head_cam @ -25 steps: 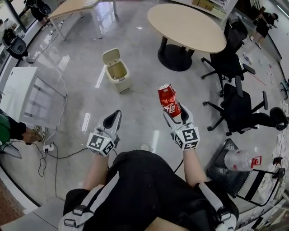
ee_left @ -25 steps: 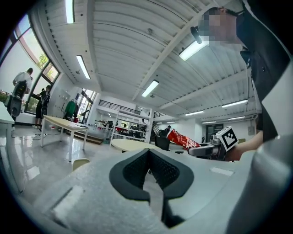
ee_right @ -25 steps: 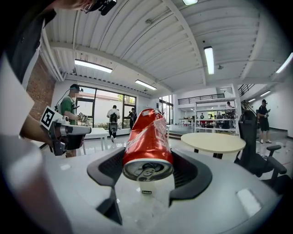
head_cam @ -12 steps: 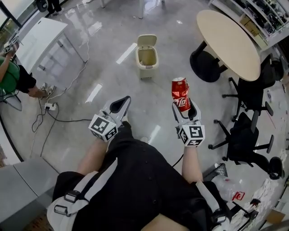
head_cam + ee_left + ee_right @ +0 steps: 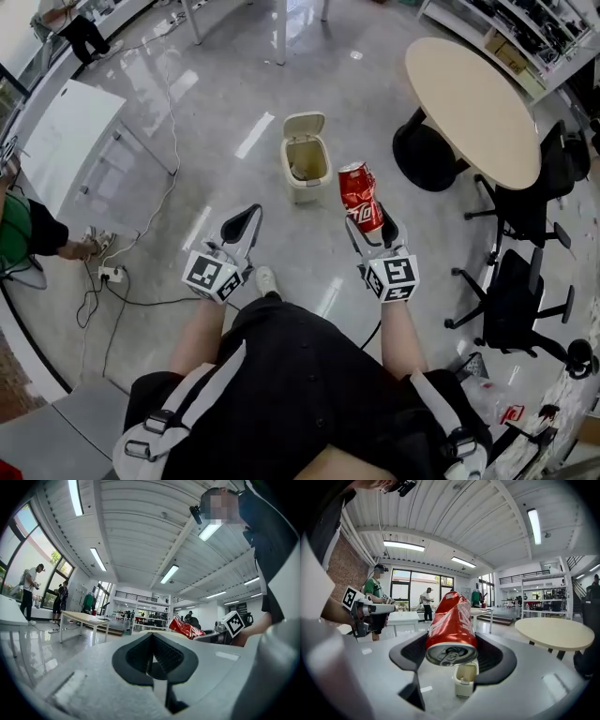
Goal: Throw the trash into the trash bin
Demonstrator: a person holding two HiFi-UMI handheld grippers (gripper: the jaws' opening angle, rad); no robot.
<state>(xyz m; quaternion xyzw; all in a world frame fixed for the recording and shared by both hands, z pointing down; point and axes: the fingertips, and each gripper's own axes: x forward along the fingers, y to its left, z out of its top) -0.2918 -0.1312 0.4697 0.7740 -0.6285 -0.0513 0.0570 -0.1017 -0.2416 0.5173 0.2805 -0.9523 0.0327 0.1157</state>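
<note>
Head view is showing me getting closer: the trash bin (image 5: 308,191), far off a second ago, is now sitting near on the floor (image 5: 187,141), just ahead of my two grippers, with its lid (image 5: 302,124) standing open. My right gripper (image 5: 370,228) is squeezing the dented red can (image 5: 360,195) between its wide-apart jaws, holding it up in the air but not over the bin yet. My left gripper (image 5: 244,220) is keeping its jaws closed together with nothing in them. I am thinking a little more forward, and the can is ready to drop.
</note>
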